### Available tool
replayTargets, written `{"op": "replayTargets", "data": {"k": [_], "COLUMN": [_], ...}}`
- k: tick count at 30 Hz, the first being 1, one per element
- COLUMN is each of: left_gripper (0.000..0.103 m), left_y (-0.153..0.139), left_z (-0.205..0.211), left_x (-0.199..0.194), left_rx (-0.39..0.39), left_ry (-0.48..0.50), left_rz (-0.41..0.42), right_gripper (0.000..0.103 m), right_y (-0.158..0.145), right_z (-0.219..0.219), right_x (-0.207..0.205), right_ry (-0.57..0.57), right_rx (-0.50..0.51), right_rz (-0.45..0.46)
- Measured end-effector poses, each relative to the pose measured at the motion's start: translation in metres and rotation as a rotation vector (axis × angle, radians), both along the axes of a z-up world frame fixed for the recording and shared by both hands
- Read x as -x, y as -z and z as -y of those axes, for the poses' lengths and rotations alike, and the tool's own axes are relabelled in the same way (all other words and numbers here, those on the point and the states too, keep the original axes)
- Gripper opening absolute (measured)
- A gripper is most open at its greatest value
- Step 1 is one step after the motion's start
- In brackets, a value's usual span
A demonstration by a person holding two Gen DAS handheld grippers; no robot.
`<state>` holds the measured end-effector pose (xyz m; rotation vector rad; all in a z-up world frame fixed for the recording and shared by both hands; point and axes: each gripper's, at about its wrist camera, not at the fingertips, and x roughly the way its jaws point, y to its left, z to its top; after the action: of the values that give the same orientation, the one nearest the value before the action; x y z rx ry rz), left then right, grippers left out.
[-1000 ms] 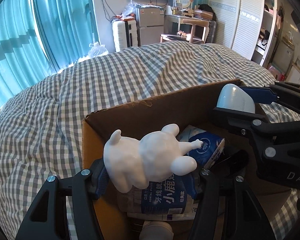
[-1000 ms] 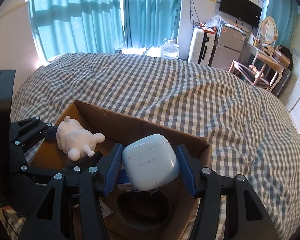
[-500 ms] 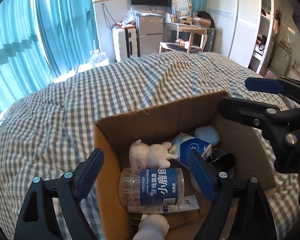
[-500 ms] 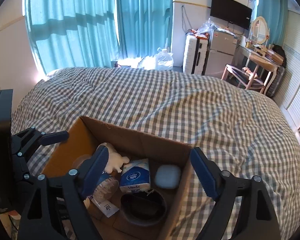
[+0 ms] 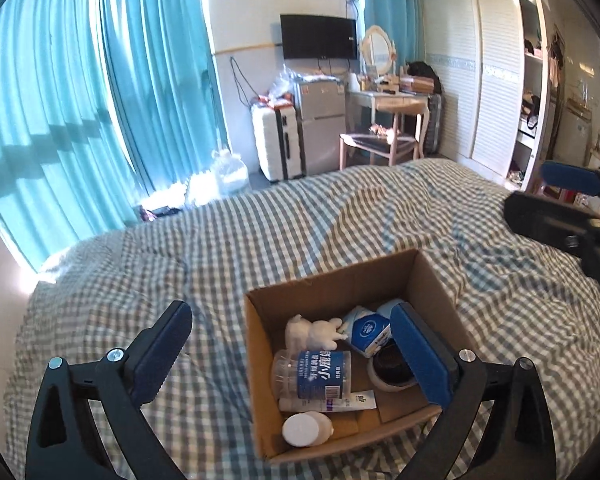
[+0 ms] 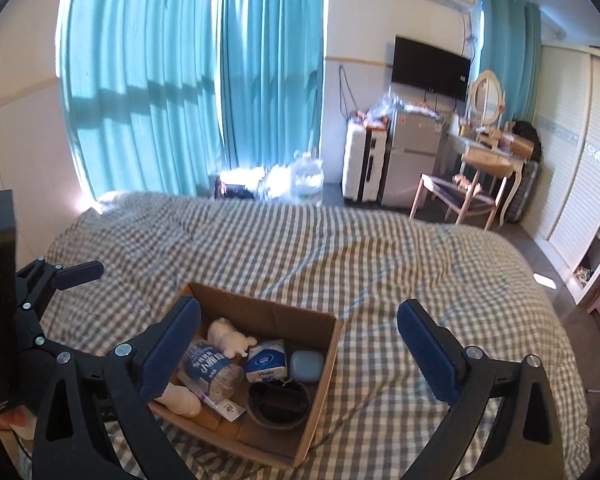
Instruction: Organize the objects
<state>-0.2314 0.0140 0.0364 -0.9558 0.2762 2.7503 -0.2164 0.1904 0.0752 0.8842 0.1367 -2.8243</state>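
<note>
The cardboard box (image 5: 428, 280) sat on the checked bedspread (image 5: 300, 232) in the lower centre of the left wrist view, below the left gripper (image 5: 296, 344), whose jaws had just been opening and stood wide apart with nothing between the pads. The white figurine (image 5: 314, 330) lay inside the box against its far wall, just beside the blue tissue pack (image 5: 366, 330) and above the clear jar with a blue label (image 5: 312, 376). The right gripper (image 6: 300, 344) was likewise spread wide, its jaws having just been opening, empty, above the box in the lower left of the right wrist view. That view showed the earbud case (image 6: 307, 365) lying in the box's right corner beside the tissue pack and behind the dark bowl (image 6: 278, 404); in the left wrist view the right finger covered that corner.
</note>
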Motion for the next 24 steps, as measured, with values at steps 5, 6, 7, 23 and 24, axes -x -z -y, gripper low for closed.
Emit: {"op": "replayTargets", "data": {"k": [5,6,7,23,24], "left_gripper": [0.103,0.103,0.103,0.103,0.103], "left_y": [-0.04,-0.049,-0.054,-0.117,-0.119], "left_z": [0.006,0.007,0.008,0.02,0.022], "left_x": [-0.03,-0.038,-0.044,-0.153,-0.159], "left_rx": [-0.029,-0.031,-0.031,-0.073,-0.079], "left_ry": [-0.031,-0.04,-0.047,-0.089,-0.09], "left_rz": [-0.068,-0.086,-0.095,-0.249,-0.257], "right_gripper": [0.101,0.101,0.101,0.102,0.102], "right_y": [-0.041,-0.049,-0.054,-0.104,-0.105], "right_z": [-0.011,-0.012,-0.013,-0.02,-0.022], "right_x": [-0.042,-0.051,-0.057,-0.18,-0.186], "right_ry": [0.014,0.018,0.02,0.014,0.015], "right_rx": [0.002,0.002,0.002,0.024,0.027], "right_rz": [-0.085,-0.1,-0.109,-0.285,-0.299]}}
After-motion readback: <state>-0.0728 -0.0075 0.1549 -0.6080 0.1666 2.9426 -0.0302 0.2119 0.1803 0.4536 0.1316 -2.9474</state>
